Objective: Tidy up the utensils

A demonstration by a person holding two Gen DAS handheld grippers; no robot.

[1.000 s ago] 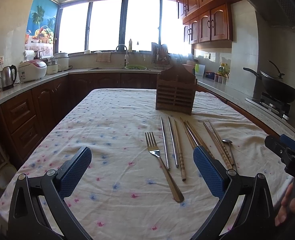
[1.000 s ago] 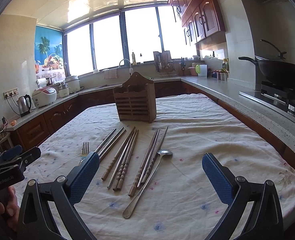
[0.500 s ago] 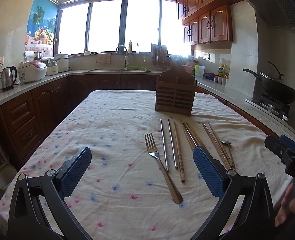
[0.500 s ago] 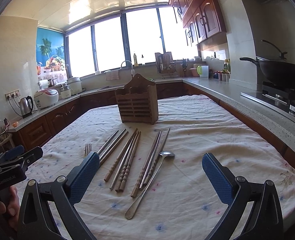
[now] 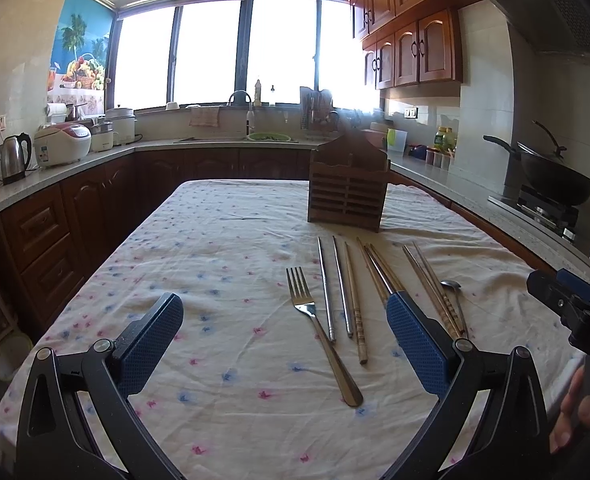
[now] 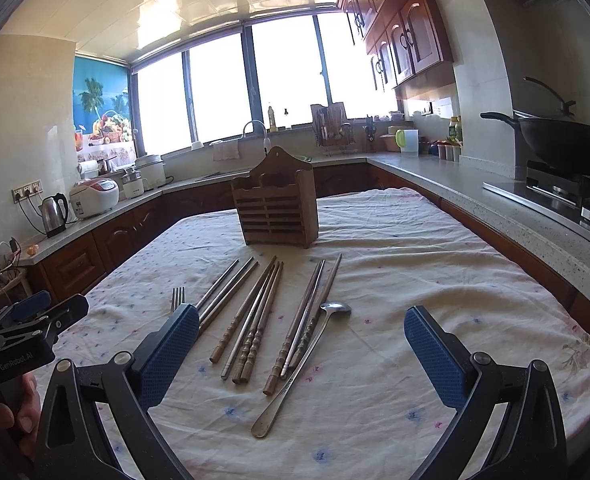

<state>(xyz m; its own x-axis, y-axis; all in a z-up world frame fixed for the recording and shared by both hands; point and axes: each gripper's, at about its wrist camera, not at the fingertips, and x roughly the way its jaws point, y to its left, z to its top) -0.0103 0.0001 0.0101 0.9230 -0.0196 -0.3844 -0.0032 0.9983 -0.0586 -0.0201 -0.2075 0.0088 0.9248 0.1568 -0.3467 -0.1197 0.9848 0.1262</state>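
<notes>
- Jaws wide apart on the left gripper (image 5: 285, 334) and right gripper (image 6: 301, 344), both empty.
- Fork (image 5: 319, 328), chopsticks (image 6: 255, 312), spoon (image 6: 303, 360) lie mid-frame below the wooden holder (image 6: 275, 208).

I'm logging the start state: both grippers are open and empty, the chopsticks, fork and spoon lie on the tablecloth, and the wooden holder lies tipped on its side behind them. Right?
Not quite. The wooden holder stands upright behind the utensils, as the right wrist view shows. The rest holds: left gripper and right gripper are open and empty, with chopsticks, fork and spoon on the tablecloth.
</notes>
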